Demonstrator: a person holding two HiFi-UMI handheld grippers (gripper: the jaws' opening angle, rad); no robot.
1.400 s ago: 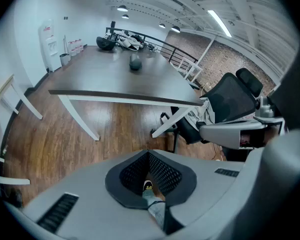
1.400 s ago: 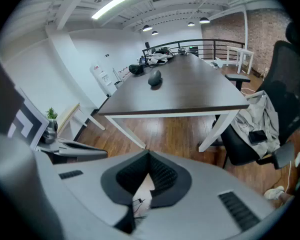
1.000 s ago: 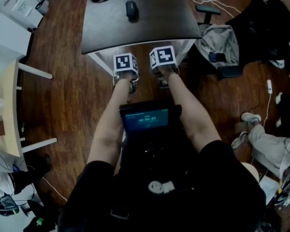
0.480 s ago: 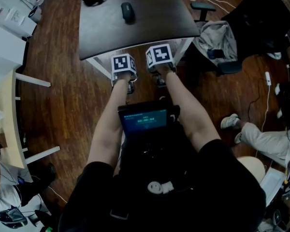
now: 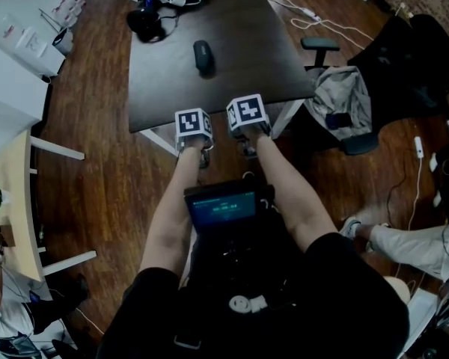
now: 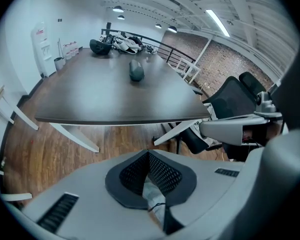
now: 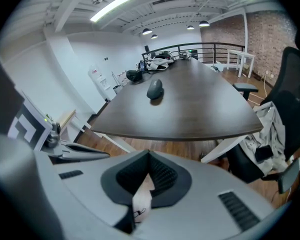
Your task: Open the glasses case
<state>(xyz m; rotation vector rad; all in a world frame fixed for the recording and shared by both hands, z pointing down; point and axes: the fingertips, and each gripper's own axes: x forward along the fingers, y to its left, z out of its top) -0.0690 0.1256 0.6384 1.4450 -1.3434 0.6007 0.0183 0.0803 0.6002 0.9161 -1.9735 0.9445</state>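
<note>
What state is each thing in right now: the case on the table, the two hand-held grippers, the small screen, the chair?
glasses case: looks shut, lying untouched on the dark table.
left hand-held gripper: jaws together, holding nothing.
right hand-held gripper: jaws together, holding nothing.
screen: lit.
office chair: nobody in it, a grey jacket draped over it.

no legible text anywhere, chest screen [image 5: 223, 208] print too blurred

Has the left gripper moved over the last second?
Yes. The left gripper has moved forward toward the table: it sat just short of the table's near edge in the head view, and now overlaps it.
</note>
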